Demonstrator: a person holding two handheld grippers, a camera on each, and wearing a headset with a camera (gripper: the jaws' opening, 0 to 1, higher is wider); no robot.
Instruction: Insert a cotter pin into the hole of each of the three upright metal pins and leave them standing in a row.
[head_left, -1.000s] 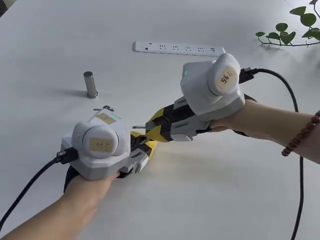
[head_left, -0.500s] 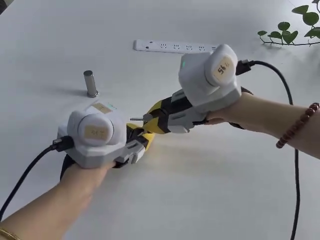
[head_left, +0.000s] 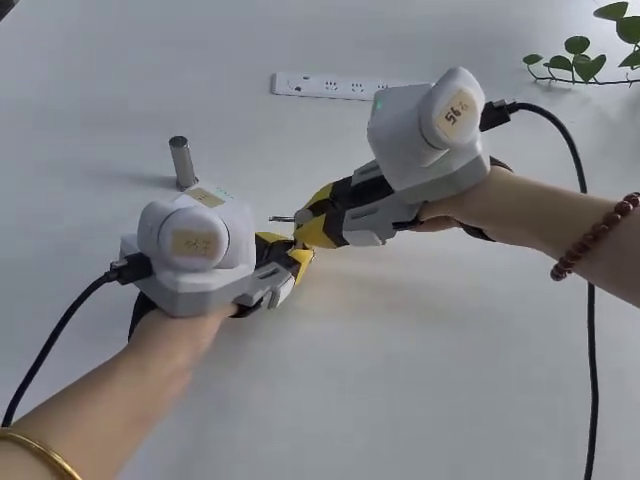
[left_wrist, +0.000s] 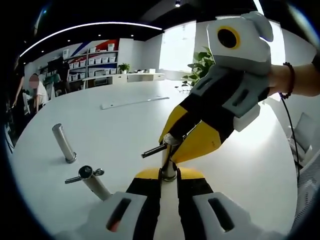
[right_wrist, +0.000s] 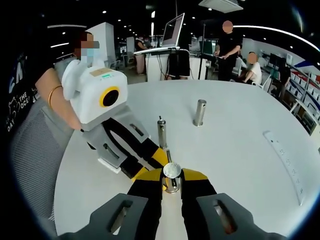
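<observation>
between the left tongs, a metal pin

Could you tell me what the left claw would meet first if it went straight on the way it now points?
Most likely the right claw: its yellow tips, gripping the cotter pin, sit just beyond the metal pin that the left claw holds; depth is uncertain.
</observation>
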